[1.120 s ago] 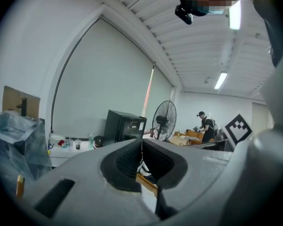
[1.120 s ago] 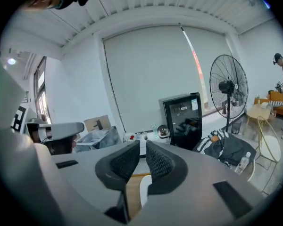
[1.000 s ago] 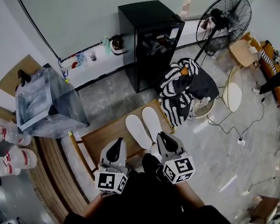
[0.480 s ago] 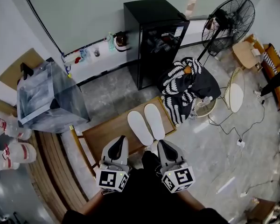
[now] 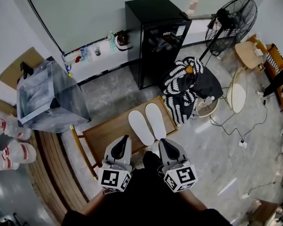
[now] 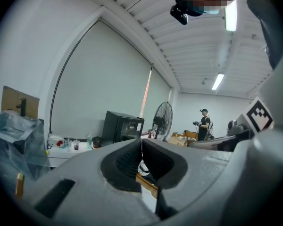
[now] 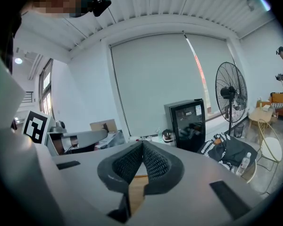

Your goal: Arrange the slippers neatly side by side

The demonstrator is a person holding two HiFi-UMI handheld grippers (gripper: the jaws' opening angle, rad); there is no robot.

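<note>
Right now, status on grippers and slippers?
Left gripper shut, empty; right gripper shut, empty. Slippers side by side on the wooden table, just ahead of both grippers. Nothing in between.

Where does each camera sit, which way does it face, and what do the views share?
Head view: on the person's head, steeply down at the slippers; left gripper and right gripper at the bottom.
Left gripper view: on that gripper, roughly level past its shut jaws toward the black cabinet and fan.
Right gripper view: likewise, jaws shut; left gripper's cube at left.
Shared: cabinet and fan, all three.
</note>
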